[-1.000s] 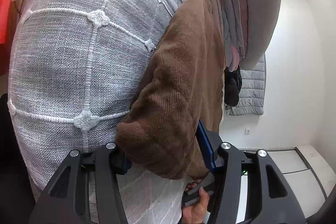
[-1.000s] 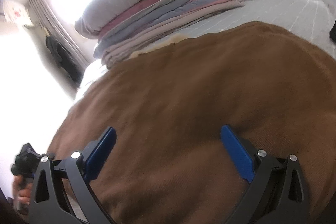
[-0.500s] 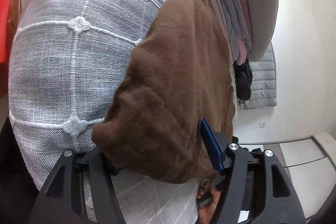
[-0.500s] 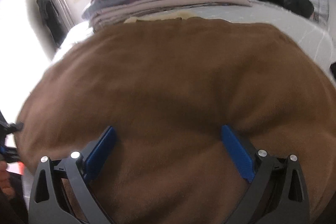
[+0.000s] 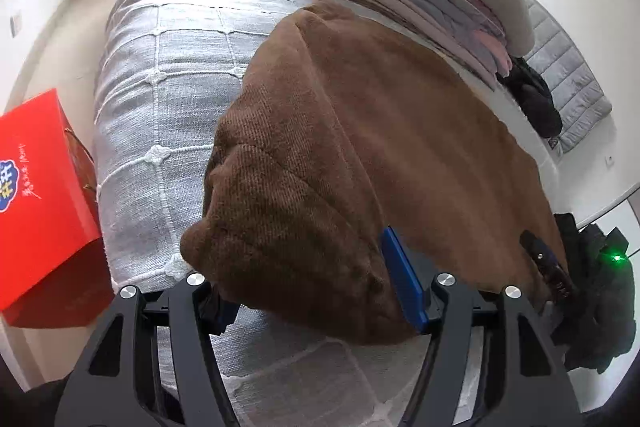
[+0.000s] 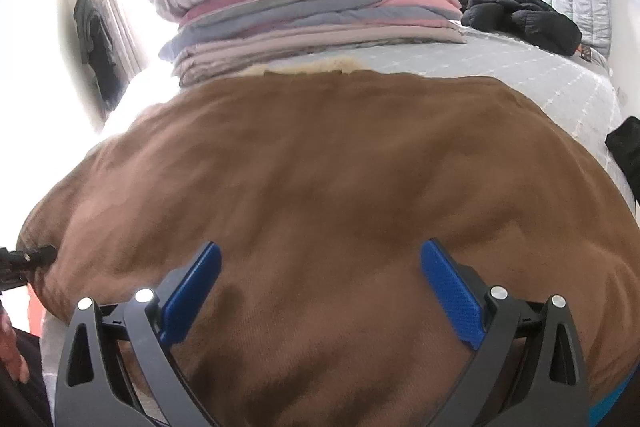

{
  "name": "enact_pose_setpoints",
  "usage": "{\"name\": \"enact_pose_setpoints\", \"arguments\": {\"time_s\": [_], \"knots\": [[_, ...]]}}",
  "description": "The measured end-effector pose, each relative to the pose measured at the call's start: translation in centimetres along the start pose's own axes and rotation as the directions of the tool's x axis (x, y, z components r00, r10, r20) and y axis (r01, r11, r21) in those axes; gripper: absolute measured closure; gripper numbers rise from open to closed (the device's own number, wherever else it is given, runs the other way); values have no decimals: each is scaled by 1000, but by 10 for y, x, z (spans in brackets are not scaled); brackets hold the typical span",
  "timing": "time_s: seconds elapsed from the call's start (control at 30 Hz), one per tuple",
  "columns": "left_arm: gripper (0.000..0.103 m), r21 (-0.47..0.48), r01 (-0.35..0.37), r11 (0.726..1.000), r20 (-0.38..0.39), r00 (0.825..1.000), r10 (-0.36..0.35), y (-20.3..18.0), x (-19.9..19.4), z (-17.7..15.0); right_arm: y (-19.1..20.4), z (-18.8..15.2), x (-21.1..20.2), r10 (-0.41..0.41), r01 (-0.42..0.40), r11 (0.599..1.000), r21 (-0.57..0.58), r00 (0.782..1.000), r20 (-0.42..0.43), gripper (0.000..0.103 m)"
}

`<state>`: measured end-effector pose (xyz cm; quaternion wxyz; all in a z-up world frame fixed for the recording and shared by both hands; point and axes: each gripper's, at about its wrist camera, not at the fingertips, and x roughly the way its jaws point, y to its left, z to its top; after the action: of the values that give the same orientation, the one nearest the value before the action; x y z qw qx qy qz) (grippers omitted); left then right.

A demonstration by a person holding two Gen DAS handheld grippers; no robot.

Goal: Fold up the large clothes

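Observation:
A large brown fleece garment (image 5: pixel 360 147) lies folded on the grey-white bed cover (image 5: pixel 168 75); it fills the right wrist view (image 6: pixel 320 167). My left gripper (image 5: pixel 308 287) is open, its jaws either side of the garment's near folded corner, which bulges between them. My right gripper (image 6: pixel 320 279) is open, its blue pads wide apart over the garment's near edge. The right gripper's tip (image 5: pixel 548 267) shows at the garment's right edge in the left wrist view. The left gripper's tip (image 6: pixel 24 259) shows at the far left of the right wrist view.
A stack of folded quilts (image 6: pixel 312 11) under a grey pillow lies across the bed behind the garment. A black jacket (image 6: pixel 520 19) lies at the back right. A red box (image 5: pixel 40 203) stands on the floor left of the bed. Dark clothing (image 5: pixel 592 299) sits by the bed's right side.
Both grippers have swung over the garment, which now lies flatter on the bed. The left view has turned from a steep side view of the bed to one along it. Both jaws stay open.

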<state>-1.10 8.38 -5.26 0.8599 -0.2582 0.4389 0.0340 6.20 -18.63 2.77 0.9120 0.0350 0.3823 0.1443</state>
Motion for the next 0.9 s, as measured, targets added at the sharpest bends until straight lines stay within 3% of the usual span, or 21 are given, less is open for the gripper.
{"name": "enact_pose_setpoints", "arguments": {"time_s": [0.1, 0.2, 0.3, 0.4, 0.5, 0.57, 0.6, 0.63, 0.7, 0.77, 0.9], "knots": [[40, -29, 10, 1000, -12, 1000, -10, 6, 0, -4, 1, 2, 2, -4, 4, 1000, -2, 1000, -14, 7], [39, -137, 85, 987, -45, 995, -92, 27, 3, -4, -2, 3, -27, 59, -60, 998, 12, 994, 92, 7], [39, -146, 97, 985, -46, 993, -105, 32, 4, -5, -11, 8, -49, 131, -138, 990, 39, 981, 142, 7], [39, -132, 95, 987, -45, 994, -101, 32, 6, -6, -24, 12, -54, 113, -121, 990, 78, 989, 97, 7], [37, -187, 136, 973, -55, 987, -148, 42, 10, -5, -51, 12, -61, 181, -186, 968, 168, 982, 47, 7], [36, -212, 159, 964, -56, 983, -174, 46, 13, -3, -89, 3, -67, 271, -256, 895, 366, 963, 11, 7], [36, -222, 170, 960, -57, 981, -186, 48, 14, -4, -109, -4, -70, 322, -292, 834, 468, 947, 16, 7], [36, -235, 184, 954, -56, 978, -202, 51, 14, -4, -139, -22, -79, 394, -354, 718, 599, 917, 70, 7], [36, -255, 203, 946, -57, 973, -224, 56, 14, -5, -170, -44, -94, 410, -380, 611, 694, 902, 133, 7], [36, -273, 216, 937, -54, 969, -239, 60, 14, -6, -195, -65, -114, 367, -351, 578, 736, 918, 149, 7], [32, -275, 219, 936, -49, 969, -241, 60, 12, -10, -217, -92, -127, 383, -377, 507, 775, 904, 189, 7]]}}
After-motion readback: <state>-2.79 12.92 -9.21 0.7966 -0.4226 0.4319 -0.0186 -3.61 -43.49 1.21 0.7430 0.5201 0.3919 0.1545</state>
